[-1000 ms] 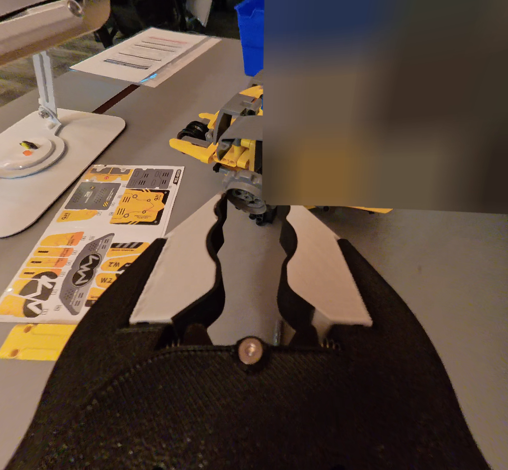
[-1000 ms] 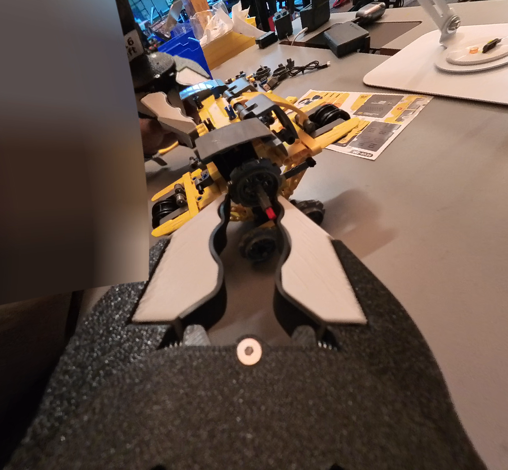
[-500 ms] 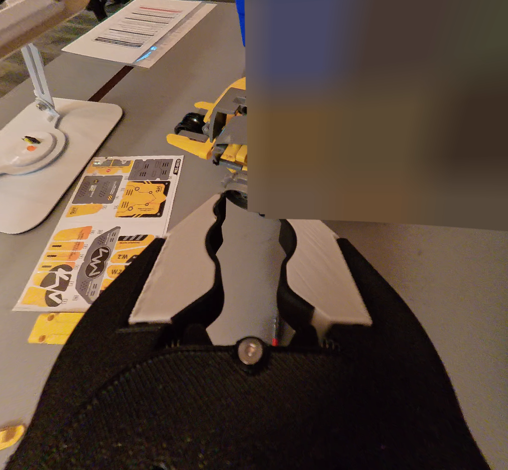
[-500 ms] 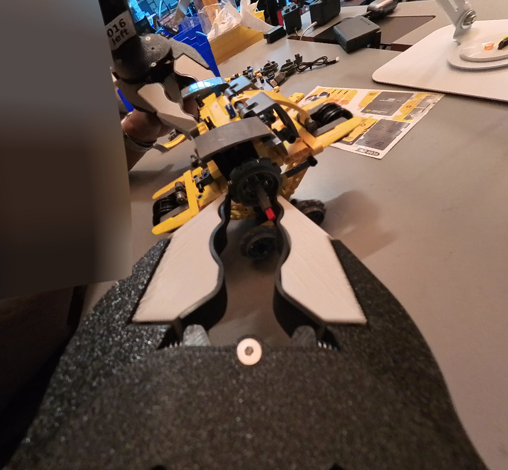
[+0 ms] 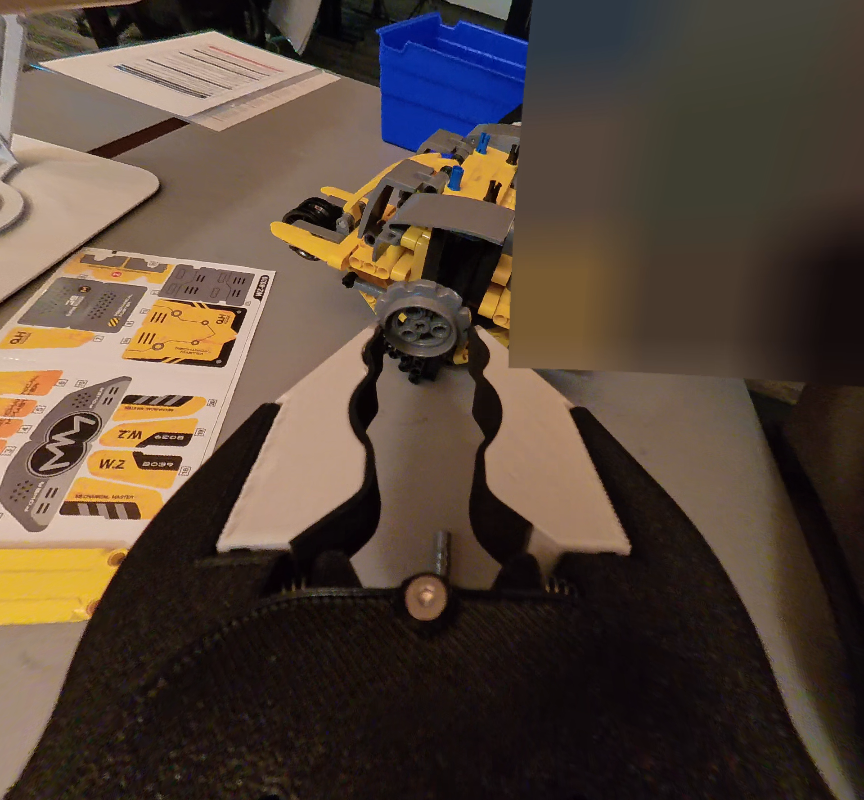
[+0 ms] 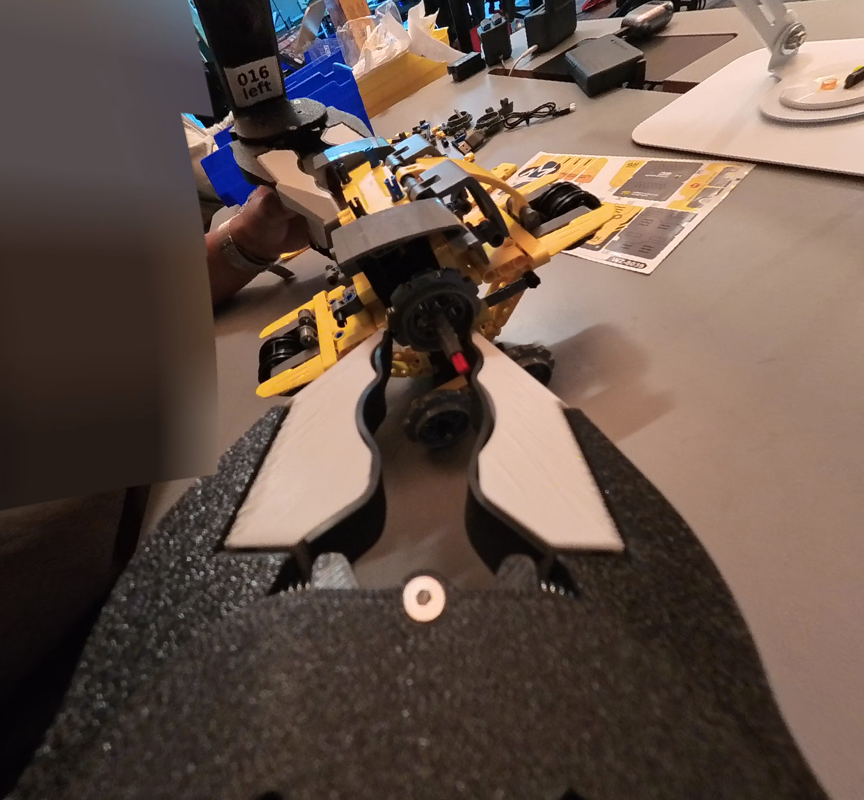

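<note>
Both your grippers grip the yellow brick-built car [image 6: 421,235]: right gripper [image 6: 428,347] pinching its dark wheel [image 6: 432,314], left gripper [image 5: 423,340] apparently clamping a grey wheel [image 5: 421,317].

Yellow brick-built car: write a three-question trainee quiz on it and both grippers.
1. True or false: in the left wrist view, the blue bin stands beyond the yellow brick-built car.
2. The right gripper has its fingertips on either side of the car's black wheel. What colour is the tip of the axle sticking out of that wheel? A red, B green, C white.
3. Fill in the colour: the wheel between the left gripper's fingertips is ____.
Key: 1 true; 2 A; 3 grey.
</note>
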The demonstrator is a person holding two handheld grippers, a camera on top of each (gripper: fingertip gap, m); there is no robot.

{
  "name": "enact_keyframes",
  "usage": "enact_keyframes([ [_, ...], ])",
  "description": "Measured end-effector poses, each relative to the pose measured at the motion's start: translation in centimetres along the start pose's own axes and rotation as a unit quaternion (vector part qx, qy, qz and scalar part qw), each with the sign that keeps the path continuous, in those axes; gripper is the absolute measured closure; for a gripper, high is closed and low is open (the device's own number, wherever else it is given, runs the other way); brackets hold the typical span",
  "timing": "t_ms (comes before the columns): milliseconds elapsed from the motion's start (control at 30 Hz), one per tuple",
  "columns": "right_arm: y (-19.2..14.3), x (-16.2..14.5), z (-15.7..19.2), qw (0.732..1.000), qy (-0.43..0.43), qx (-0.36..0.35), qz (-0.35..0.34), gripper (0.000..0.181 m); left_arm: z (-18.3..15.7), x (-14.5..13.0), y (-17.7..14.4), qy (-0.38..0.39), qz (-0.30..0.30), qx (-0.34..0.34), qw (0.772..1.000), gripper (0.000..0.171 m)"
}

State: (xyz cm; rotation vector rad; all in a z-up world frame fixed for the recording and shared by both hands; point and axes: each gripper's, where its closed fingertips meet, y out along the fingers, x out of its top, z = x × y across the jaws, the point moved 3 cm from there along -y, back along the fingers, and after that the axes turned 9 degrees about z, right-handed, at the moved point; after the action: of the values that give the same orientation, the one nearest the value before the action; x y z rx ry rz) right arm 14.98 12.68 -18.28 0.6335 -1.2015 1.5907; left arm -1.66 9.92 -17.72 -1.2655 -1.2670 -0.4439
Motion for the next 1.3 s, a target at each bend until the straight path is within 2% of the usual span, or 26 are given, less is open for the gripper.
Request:
enact_keyframes([
  [200,0.0,0.0,-0.2,1.0,0.005,0.006,0.001,0.152,0.2,0.3,0.1,0.029,0.008,0.001,1.0,0.139],
  [467,-0.1,0.0,-0.4,1.0,0.018,0.019,-0.001,0.152,0.3,0.7,0.1,0.091,0.067,-0.019,0.993,0.139],
  [867,0.0,0.1,-0.5,0.999,0.024,0.021,0.005,0.153,0.3,0.9,0.2,0.19,0.137,0.014,0.972,0.138],
  [1300,0.0,0.0,-0.7,0.999,0.034,0.039,0.004,0.153,0.3,1.1,0.4,0.166,0.138,-0.018,0.976,0.138],
])
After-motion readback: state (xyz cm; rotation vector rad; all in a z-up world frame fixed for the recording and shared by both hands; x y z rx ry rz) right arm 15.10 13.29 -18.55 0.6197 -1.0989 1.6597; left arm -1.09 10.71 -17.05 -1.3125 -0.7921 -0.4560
